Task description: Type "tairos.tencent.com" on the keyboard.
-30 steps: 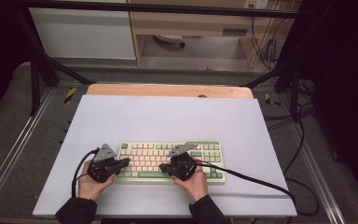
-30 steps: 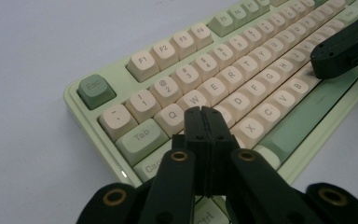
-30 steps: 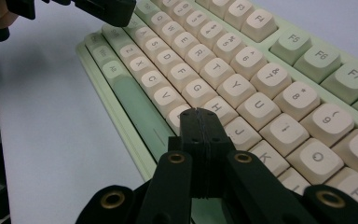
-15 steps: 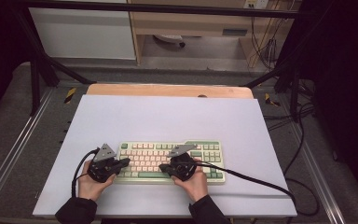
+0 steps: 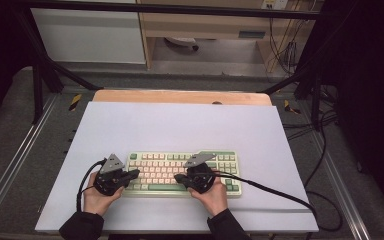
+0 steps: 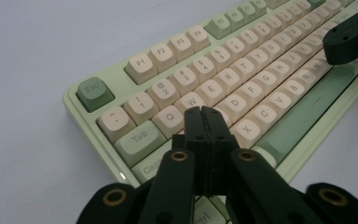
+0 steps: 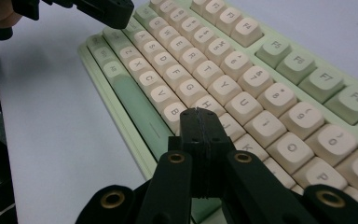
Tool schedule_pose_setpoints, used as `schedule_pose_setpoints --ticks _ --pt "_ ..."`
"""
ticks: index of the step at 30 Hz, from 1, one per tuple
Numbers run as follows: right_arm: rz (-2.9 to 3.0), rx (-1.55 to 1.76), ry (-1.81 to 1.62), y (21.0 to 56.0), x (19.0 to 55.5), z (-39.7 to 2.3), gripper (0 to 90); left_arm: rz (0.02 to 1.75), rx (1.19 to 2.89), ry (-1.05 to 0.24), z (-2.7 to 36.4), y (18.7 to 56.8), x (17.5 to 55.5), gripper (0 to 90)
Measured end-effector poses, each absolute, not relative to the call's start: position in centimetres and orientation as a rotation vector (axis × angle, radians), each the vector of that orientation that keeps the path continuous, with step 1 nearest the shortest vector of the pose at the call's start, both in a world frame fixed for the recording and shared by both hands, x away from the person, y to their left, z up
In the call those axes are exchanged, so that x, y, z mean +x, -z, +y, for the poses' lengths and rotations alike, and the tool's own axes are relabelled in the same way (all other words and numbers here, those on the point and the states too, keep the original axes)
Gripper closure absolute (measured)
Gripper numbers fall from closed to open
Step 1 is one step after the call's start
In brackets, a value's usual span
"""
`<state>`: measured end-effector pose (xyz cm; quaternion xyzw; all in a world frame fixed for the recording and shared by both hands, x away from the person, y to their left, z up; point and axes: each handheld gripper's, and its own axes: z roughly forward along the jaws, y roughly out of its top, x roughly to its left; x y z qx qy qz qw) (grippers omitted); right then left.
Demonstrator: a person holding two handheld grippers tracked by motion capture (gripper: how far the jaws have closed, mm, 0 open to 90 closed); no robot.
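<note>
Keyboard (image 6: pixel 242 79) right end cut off; A key hidden behind left gripper (image 6: pixel 204 112).

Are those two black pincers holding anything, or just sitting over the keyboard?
Nothing is held. The left gripper and right gripper are both shut with nothing between the jaws, tips poised over the keyboard keys.
</note>
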<state>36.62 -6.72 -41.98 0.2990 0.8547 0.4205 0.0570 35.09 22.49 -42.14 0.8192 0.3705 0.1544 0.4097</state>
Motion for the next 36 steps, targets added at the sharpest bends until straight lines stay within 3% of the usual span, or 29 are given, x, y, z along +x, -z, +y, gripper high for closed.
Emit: schedule_pose_setpoints --ticks 36 --pt "2.524 1.005 -1.260 42.0 35.9 -12.8 90.0 0.885 2.081 -0.393 19.1 40.8 36.0 89.8"
